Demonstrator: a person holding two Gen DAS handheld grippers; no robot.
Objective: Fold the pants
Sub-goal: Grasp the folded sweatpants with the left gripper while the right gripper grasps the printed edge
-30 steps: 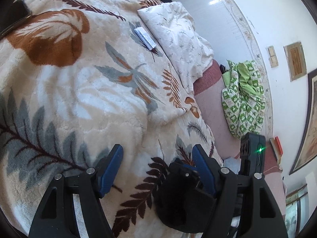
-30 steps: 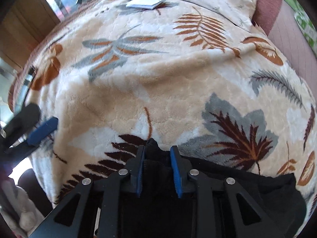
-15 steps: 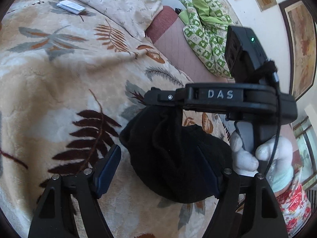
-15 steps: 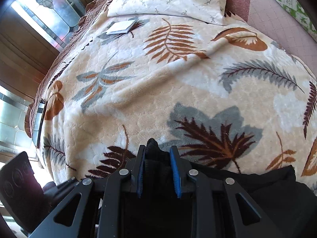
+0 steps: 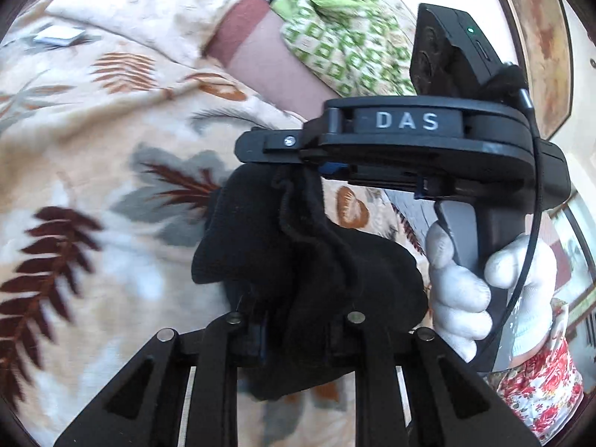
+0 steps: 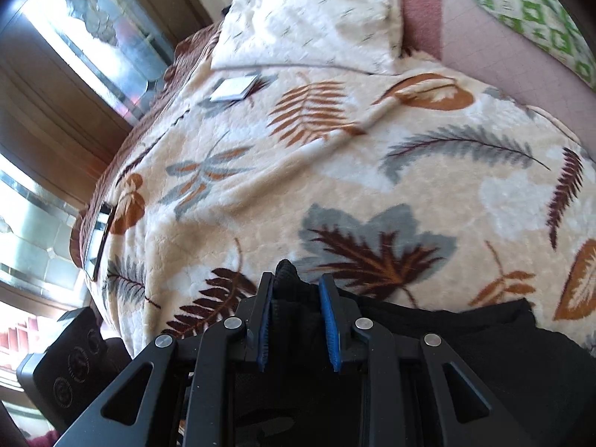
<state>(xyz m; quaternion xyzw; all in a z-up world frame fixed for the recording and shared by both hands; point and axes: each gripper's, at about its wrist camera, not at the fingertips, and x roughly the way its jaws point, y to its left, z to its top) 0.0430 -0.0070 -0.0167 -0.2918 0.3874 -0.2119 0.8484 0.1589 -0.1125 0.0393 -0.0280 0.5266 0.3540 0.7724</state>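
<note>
Left tongs (image 5: pixel 298 335) just closed, now pinching black pants (image 5: pixel 316 260) at 6 o'clock of left view. Right tongs (image 6: pixel 298 320) pinching same pants at 6 o'clock of right view, gloved hand (image 5: pixel 484 290) on handle. Pants bunched above leaf-print blanket (image 6: pixel 335 171) on bed.

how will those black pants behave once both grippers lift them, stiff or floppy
Probably floppy: the black pants sag in loose folds between the left hand-held gripper and the right hand-held gripper. Likely light, since the pinched knit bunches easily. The ribbed fabric looks grippy, so slipping seems unlikely.
</note>
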